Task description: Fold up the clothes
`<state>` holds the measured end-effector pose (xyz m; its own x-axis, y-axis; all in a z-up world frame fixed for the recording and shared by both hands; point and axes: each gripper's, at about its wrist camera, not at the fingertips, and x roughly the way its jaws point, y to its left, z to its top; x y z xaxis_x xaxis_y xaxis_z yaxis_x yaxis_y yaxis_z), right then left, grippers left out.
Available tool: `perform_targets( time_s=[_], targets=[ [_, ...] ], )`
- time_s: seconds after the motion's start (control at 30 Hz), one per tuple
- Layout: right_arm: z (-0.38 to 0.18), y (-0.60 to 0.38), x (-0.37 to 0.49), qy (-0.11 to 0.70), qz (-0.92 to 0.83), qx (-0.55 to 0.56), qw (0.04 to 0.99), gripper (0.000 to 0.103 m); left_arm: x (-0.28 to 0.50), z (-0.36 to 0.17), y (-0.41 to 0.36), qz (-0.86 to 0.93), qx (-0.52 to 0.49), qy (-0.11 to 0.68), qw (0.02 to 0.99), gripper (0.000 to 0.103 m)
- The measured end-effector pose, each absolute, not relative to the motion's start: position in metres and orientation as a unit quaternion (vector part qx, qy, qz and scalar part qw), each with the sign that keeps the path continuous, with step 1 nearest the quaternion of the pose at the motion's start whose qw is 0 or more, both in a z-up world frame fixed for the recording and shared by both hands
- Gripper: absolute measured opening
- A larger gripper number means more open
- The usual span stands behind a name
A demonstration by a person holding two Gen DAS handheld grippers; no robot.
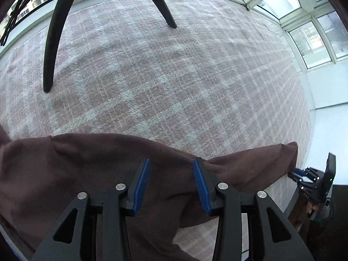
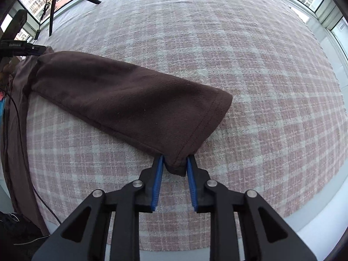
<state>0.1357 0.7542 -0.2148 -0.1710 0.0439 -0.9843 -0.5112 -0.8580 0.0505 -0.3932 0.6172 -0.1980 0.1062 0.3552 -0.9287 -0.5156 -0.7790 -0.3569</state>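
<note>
Brown fleece garment (image 2: 121, 95) lies spread on the pink-and-white checked cloth (image 2: 250, 82), one sleeve stretched out flat. Right gripper (image 2: 175, 163) pinches the sleeve's cuff corner between its blue pads. Left gripper (image 1: 171, 165) hangs over the garment's body, fingers apart, gripping nothing. Black tripod legs (image 1: 52, 43) stand beyond.
</note>
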Motion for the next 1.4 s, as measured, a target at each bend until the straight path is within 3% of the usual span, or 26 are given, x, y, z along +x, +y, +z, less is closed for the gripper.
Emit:
perform_targets(
  time_s=[0.27,0.33,0.37,0.4,0.5,0.57,0.77,0.93,0.97,1.07,1.23,1.4],
  targets=[
    [-0.209,0.764,0.132,0.192,0.747,-0.609,0.186,0.022,-0.384,-0.208,0.642,0.643,-0.692,0.104,0.311,0.041],
    [-0.204,0.766,0.133,0.191,0.753,-0.603,0.184,0.022,-0.384,-0.216,0.647,0.640,-0.696,0.115,0.305,0.038],
    [-0.203,0.767,0.133,0.190,0.755,-0.600,0.183,0.022,-0.382,-0.218,0.644,0.640,-0.696,0.115,0.306,0.028],
    [-0.201,0.768,0.133,0.188,0.758,-0.597,0.183,0.022,-0.380,-0.218,0.640,0.640,-0.694,0.114,0.310,0.011],
    [-0.199,0.766,0.137,0.187,0.763,-0.592,0.177,0.021,-0.365,-0.212,0.632,0.652,-0.681,0.103,0.317,0.003],
    [-0.197,0.763,0.139,0.185,0.768,-0.589,0.171,0.011,-0.358,-0.203,0.624,0.668,-0.669,0.082,0.315,0.002],
    [-0.181,0.756,0.143,0.150,0.779,-0.582,0.179,0.009,-0.337,-0.175,0.599,0.714,-0.628,0.020,0.310,0.002],
    [-0.191,0.756,0.146,0.132,0.767,-0.603,0.175,0.010,-0.346,-0.194,0.614,0.707,-0.631,0.037,0.316,0.009],
    [-0.191,0.760,0.141,0.144,0.766,-0.601,0.174,0.010,-0.350,-0.197,0.619,0.706,-0.632,0.045,0.318,0.012],
    [-0.189,0.779,0.122,0.192,0.763,-0.593,0.172,0.026,-0.354,-0.190,0.623,0.714,-0.618,0.067,0.321,0.022],
    [-0.156,0.830,0.132,0.284,0.781,-0.524,0.187,0.026,-0.340,-0.165,0.630,0.743,-0.566,0.111,0.340,0.023],
    [-0.153,0.843,0.096,0.291,0.802,-0.493,0.171,0.023,-0.300,-0.165,0.612,0.721,-0.567,0.135,0.374,0.023]
  ],
)
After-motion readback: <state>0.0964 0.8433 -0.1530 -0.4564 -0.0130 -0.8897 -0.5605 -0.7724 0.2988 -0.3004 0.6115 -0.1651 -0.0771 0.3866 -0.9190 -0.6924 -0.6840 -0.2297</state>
